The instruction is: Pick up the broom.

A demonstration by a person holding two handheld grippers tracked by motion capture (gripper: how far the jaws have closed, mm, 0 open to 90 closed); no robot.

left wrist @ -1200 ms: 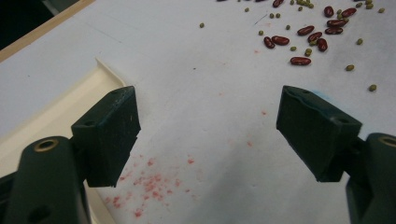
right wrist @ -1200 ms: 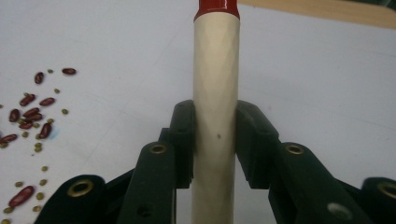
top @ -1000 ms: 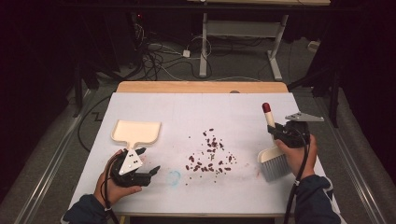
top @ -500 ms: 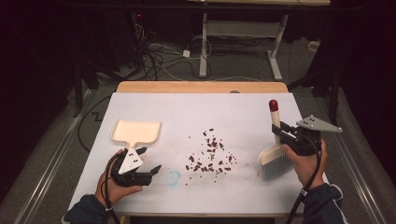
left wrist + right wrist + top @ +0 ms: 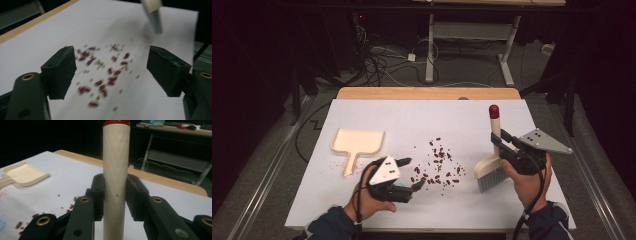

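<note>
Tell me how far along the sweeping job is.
Done: the right gripper is clamped on the brush handle, bristles standing on the table right of the beans. In hand: the left gripper, jaws open and empty, sits by the beans, apart from the dustpan. Left: picking up the dustpan and sweeping; the beans lie scattered, none in the pan.

Left hand-held gripper gapes, narrowing slightly; right hand-held gripper clamped.

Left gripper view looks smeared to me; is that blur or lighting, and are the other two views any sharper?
Left gripper view: motion blur, the red bits streak while the jaws stay crisp. Right gripper view: brush handle sharp, dustpan behind it soft. High view: white table cover evenly lit, surroundings dark, no glare.
</note>
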